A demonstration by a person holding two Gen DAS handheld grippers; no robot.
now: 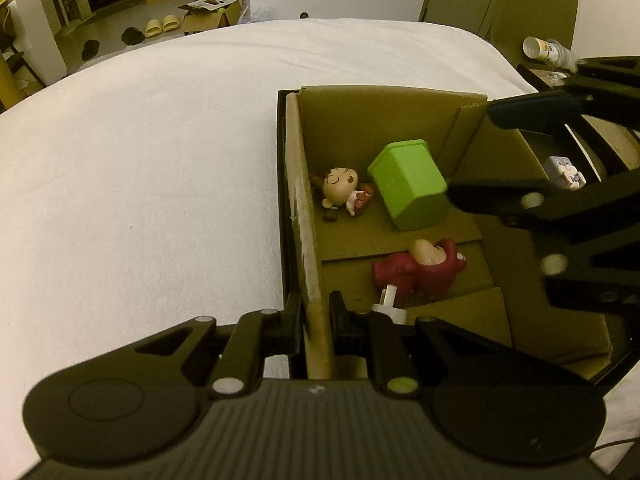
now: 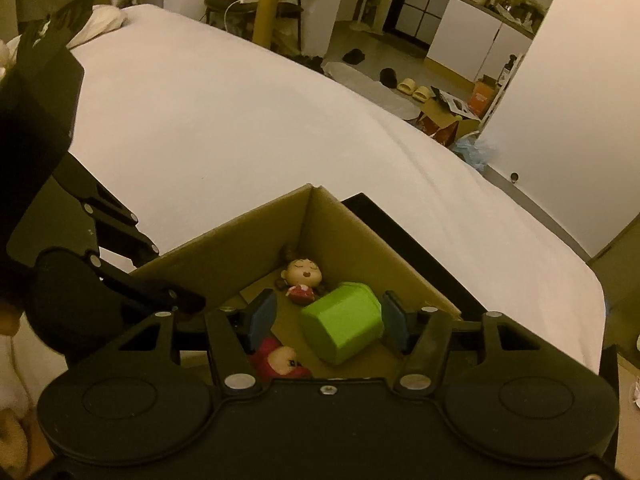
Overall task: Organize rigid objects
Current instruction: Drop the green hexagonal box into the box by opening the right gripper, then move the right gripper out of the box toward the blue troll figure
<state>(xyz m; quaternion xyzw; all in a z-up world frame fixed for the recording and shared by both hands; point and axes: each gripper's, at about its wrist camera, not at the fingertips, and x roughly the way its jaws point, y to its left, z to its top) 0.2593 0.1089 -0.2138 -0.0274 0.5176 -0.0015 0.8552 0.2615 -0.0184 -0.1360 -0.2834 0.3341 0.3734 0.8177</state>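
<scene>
**Box held on a white bed**

A cardboard box [image 1: 352, 120] is set on a white sheet [image 1: 140, 180]. Its wall is clenched by the left gripper [image 1: 316, 320]. The green container [image 2: 340, 328] is seen lying inside, tipped, between the released right gripper [image 2: 328, 320] jaws. Slippers [image 1: 162, 26] are seen on the floor beyond.

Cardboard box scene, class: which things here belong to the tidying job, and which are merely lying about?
Job: cardboard box, green container, doll figure, red figure, left gripper, right gripper.

Lying about: slippers, bottle, floor boxes.
</scene>
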